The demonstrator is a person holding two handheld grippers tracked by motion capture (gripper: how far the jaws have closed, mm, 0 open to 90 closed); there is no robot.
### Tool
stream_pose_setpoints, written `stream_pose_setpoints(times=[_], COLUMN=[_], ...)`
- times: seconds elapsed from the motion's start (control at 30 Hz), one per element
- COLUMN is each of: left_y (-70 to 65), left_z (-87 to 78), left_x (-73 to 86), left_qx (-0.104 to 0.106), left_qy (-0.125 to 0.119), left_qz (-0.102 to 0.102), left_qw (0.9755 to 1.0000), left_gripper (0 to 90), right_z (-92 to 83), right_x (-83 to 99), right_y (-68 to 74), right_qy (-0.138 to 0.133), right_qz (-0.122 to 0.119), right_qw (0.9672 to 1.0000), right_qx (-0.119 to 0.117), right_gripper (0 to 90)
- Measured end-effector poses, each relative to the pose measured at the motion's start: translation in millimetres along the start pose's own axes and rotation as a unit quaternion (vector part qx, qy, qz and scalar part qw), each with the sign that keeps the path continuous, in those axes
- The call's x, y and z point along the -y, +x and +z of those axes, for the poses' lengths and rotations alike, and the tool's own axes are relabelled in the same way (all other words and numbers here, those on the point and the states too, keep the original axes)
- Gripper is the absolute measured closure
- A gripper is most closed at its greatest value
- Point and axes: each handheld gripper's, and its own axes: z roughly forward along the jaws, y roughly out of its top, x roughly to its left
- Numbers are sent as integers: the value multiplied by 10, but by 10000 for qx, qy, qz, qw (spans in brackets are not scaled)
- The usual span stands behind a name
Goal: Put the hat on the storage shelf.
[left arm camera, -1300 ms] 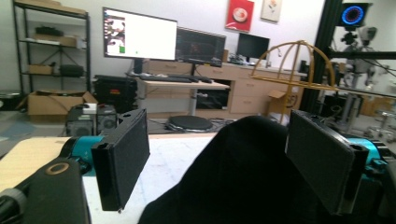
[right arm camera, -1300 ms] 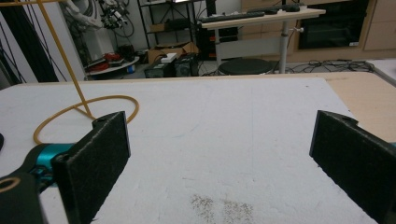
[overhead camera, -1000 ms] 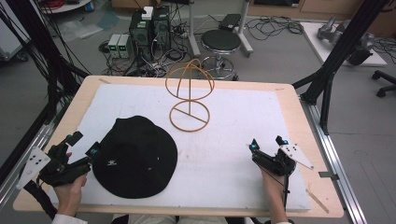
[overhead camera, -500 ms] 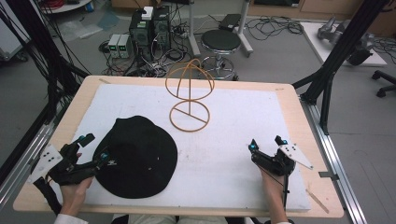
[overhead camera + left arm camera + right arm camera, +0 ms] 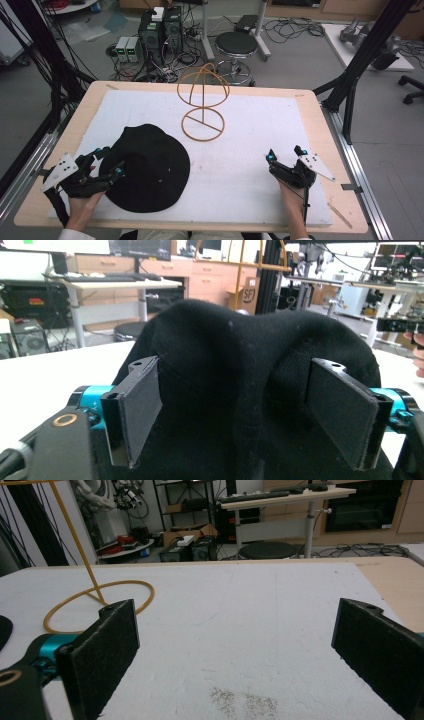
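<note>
A black brimmed hat point(image 5: 147, 167) lies flat on the white mat at the front left. My left gripper point(image 5: 111, 162) is open at the hat's left edge, and in the left gripper view the hat point(image 5: 240, 390) bulges between the two spread jaws. A yellow wire hat stand point(image 5: 202, 102) rises at the back middle of the mat; its ring base point(image 5: 95, 602) also appears in the right gripper view. My right gripper point(image 5: 284, 156) stays open over bare mat at the front right, nothing between its jaws.
The white mat point(image 5: 250, 150) covers a wooden table point(image 5: 320, 115). Black frame posts point(image 5: 350, 75) stand at both sides. A stool point(image 5: 239, 45), computer cases and cables sit on the floor behind the table.
My left gripper has moved right, onto the hat's left brim, so its open jaws now straddle the hat. The right gripper has stayed put.
</note>
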Motion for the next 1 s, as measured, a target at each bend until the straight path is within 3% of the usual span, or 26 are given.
stream_pose_setpoints(times=[0.27, 0.6, 0.97, 1.0], left_y=[-20, 16, 70, 75], left_z=[66, 109, 94, 92], left_x=[52, 124, 165, 169], left_qx=[82, 256, 199, 211], left_qy=[271, 596, 671, 677], left_qz=[76, 25, -27, -28], left_qw=[9996, 9979, 9975, 9975], left_gripper=[237, 280, 398, 444], right_z=[7, 15, 17, 18], right_x=[2, 6, 8, 9], right_y=[1, 12, 17, 15], right_qy=[25, 73, 93, 87], right_qz=[-7, 0, 27, -10], right_qw=[10000, 9999, 9999, 9999], right_qx=[-47, -92, -110, -116], right_gripper=[41, 41, 40, 41])
